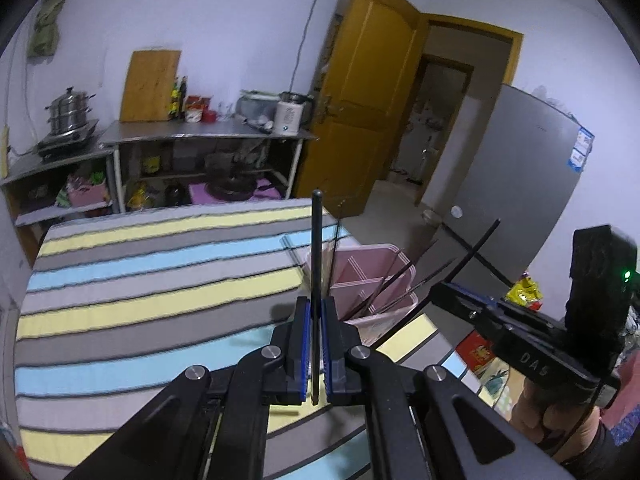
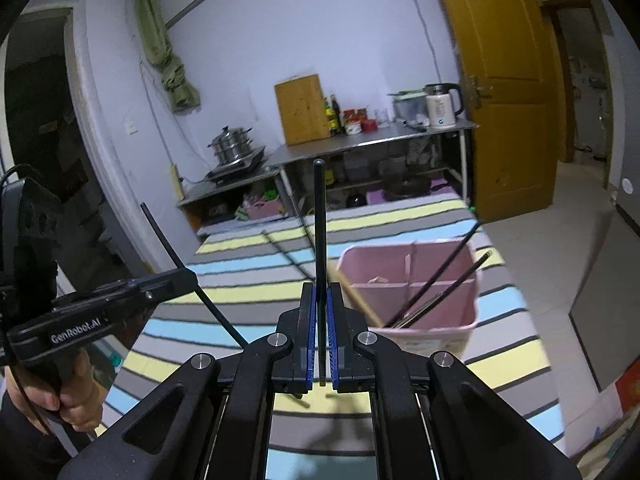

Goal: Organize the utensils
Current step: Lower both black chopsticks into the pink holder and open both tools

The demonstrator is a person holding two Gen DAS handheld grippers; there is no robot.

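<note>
Chopstick (image 1: pixel 316 280), thin, black, upright in left jaws; its twin (image 2: pixel 320 240) clamped in right jaws.

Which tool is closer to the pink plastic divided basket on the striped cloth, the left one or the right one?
Right, though only slightly. The right tool sits just beside the pink plastic divided basket, near its rim. The left tool is farther to that basket's side.
</note>
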